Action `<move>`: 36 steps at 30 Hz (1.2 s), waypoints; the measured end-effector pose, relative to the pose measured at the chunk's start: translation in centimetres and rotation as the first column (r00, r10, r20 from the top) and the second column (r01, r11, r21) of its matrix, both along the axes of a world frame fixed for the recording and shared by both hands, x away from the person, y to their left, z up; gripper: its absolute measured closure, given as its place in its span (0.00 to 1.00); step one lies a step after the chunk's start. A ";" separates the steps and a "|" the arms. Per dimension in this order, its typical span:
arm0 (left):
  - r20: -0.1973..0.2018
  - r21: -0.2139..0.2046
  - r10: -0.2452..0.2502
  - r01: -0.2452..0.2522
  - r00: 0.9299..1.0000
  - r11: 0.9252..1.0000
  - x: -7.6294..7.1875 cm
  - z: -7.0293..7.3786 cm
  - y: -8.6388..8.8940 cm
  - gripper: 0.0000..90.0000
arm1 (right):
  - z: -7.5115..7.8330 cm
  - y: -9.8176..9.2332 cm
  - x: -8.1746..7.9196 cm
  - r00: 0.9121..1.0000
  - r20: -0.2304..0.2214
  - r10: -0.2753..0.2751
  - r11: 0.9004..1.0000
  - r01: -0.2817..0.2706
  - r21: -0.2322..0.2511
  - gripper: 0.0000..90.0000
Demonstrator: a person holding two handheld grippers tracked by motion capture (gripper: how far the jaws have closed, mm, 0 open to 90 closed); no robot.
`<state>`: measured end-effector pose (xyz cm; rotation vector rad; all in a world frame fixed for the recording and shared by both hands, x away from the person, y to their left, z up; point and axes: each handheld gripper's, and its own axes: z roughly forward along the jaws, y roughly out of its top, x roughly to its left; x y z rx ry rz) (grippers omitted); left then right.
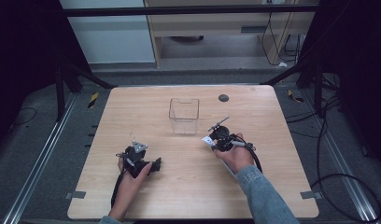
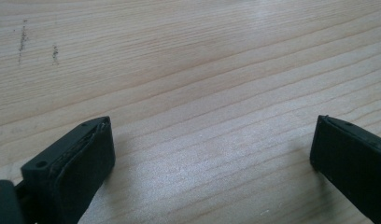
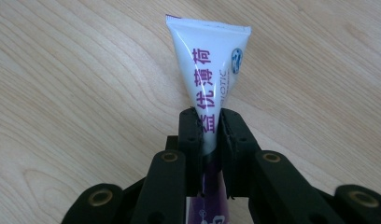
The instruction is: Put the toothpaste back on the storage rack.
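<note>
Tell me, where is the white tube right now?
The white tube is clamped in the right gripper, low over the table, just right of the clear box.

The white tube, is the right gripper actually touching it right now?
Touching. In the right gripper view the right gripper has both black pads pressed against the sides of the white tube, with no gap on either side.

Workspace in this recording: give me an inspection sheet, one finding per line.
Surface: wooden table, faint scuff marks.
Job's things: white tube with purple print; clear container, upright, looks empty.
Clutter: dark round spot near far edge.
Grippers: left hand-held gripper open above bare wood; right hand-held gripper shut on the tube.
Cables: one trails from each gripper; more on the floor.
Surroundings: dark frame, cabinet behind.
</note>
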<state>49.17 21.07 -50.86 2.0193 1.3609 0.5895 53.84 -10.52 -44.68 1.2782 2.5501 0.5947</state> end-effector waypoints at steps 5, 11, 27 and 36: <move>0.000 -0.001 0.000 0.000 1.000 1.000 0.0 0.0 0.0 0.00 | 0.3 -0.3 0.0 1.000 -0.004 -0.010 1.000 0.010 -0.001 0.89; 0.000 -0.001 0.000 0.000 1.000 1.000 0.0 0.0 0.0 0.00 | 0.8 -0.6 -0.1 1.000 0.002 -0.002 1.000 0.002 -0.004 0.89; 0.000 0.000 0.000 0.000 1.000 1.000 0.0 0.0 0.0 0.00 | 2.7 -1.6 -0.8 0.999 0.040 -0.025 0.999 0.024 0.030 0.89; 0.000 0.000 0.000 0.000 1.000 1.000 0.0 0.0 0.0 0.00 | 3.5 -2.2 -1.0 0.997 0.061 -0.035 0.999 0.033 0.038 0.90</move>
